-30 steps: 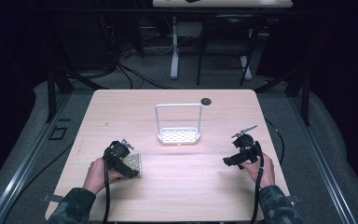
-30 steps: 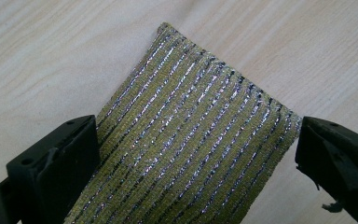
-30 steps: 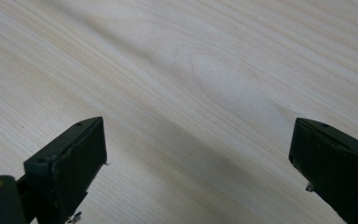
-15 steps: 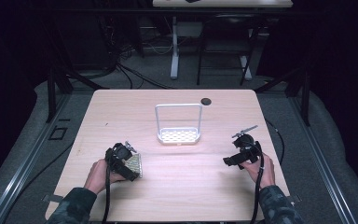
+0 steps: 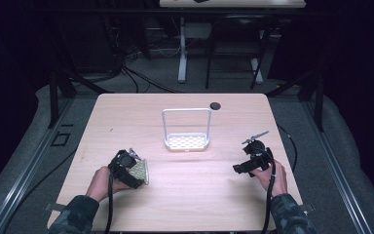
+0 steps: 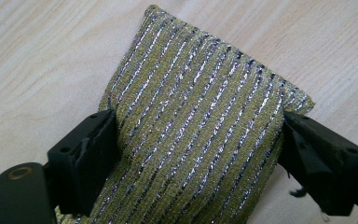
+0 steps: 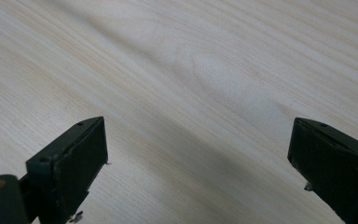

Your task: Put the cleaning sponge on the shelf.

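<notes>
Two jaws of the left hand-held gripper clamp a soft striped scouring pad by its edges, lower left of the high view on the surface. It could buckle and slip before reaching the white rack. Right hand-held gripper stands apart, empty.

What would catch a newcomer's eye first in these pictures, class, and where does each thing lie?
Most striking is the green scouring pad with glittery silver stripes, clamped from both sides by the left gripper near the table's front left. Next comes the white rack with its tall looped handle, standing near the middle of the pale wooden table. At the front right, the right gripper hangs open above bare wood.
</notes>
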Action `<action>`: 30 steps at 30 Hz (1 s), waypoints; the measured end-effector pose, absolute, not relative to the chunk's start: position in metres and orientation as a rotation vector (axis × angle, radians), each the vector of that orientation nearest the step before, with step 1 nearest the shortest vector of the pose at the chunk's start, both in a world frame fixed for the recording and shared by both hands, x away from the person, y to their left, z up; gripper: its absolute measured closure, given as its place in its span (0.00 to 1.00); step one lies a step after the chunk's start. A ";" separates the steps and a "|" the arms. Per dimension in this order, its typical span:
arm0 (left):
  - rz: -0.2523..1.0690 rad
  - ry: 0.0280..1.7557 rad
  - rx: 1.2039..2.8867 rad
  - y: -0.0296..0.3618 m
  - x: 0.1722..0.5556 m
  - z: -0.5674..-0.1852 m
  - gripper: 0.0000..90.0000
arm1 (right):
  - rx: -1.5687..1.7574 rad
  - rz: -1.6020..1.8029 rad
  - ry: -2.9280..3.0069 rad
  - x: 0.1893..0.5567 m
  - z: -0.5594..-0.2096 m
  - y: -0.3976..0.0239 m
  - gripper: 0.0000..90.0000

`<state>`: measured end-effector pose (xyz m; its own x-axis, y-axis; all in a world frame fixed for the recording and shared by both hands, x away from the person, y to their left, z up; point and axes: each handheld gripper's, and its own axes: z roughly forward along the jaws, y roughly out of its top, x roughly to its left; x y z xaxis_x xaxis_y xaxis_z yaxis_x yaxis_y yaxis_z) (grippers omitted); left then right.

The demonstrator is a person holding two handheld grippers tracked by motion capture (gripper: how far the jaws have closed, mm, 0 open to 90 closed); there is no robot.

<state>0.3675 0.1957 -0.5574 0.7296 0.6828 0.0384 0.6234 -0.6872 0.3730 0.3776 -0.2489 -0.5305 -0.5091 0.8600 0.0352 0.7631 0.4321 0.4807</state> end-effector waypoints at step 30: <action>0.430 1.092 2.524 0.209 0.367 -0.540 0.65 | 1.398 0.681 2.457 0.376 -0.527 -0.251 0.07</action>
